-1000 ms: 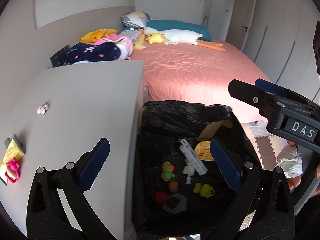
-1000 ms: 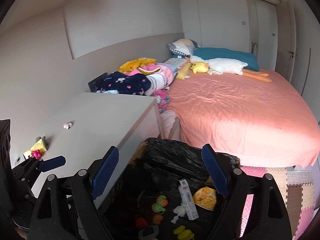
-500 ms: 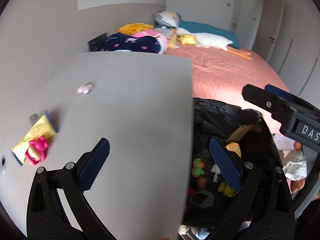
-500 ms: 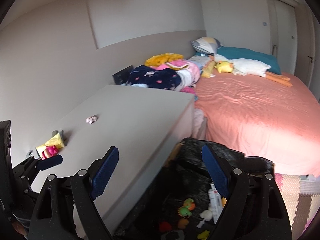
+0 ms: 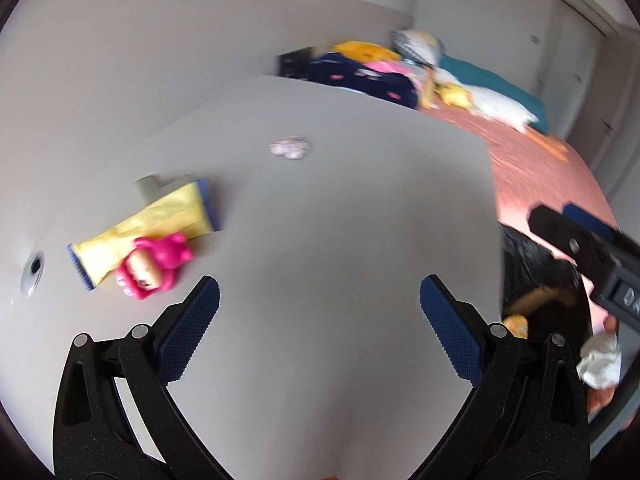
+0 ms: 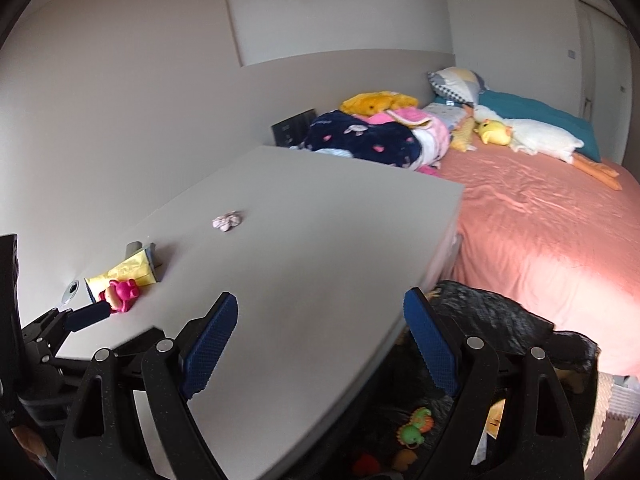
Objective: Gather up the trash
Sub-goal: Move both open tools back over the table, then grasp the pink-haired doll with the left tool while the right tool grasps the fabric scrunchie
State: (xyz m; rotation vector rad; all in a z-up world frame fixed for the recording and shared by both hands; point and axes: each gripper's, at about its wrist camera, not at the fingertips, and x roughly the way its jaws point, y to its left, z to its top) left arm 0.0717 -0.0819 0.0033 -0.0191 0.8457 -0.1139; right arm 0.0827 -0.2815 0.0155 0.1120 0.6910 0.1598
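On the grey table top [image 5: 340, 220] lie a yellow wrapper with blue ends [image 5: 152, 224], a pink toy [image 5: 154, 266] resting on its near end, and a small crumpled pale scrap [image 5: 290, 147] farther back. My left gripper [image 5: 319, 292] hangs open over bare table, right of the toy, with nothing between its jaws. My right gripper [image 6: 321, 302] is open too and holds nothing, above the table's near right edge. The right wrist view shows the wrapper [image 6: 124, 270], toy [image 6: 120, 294], scrap [image 6: 227, 221] and, by the toy, a left finger [image 6: 88, 316].
A bin lined with a black bag [image 6: 492, 320] stands against the table's right side, with small toys [image 6: 412, 428] inside. Beyond it is a bed with a pink sheet [image 6: 540, 220], piled clothes and pillows. At the right edge, a hand holds a white crumpled tissue [image 5: 600, 360].
Both grippers swung left, away from the bag-lined bin and over the table top. The wrapper, toy and scrap now sit nearer the middle of the left view. Both jaws stayed open.
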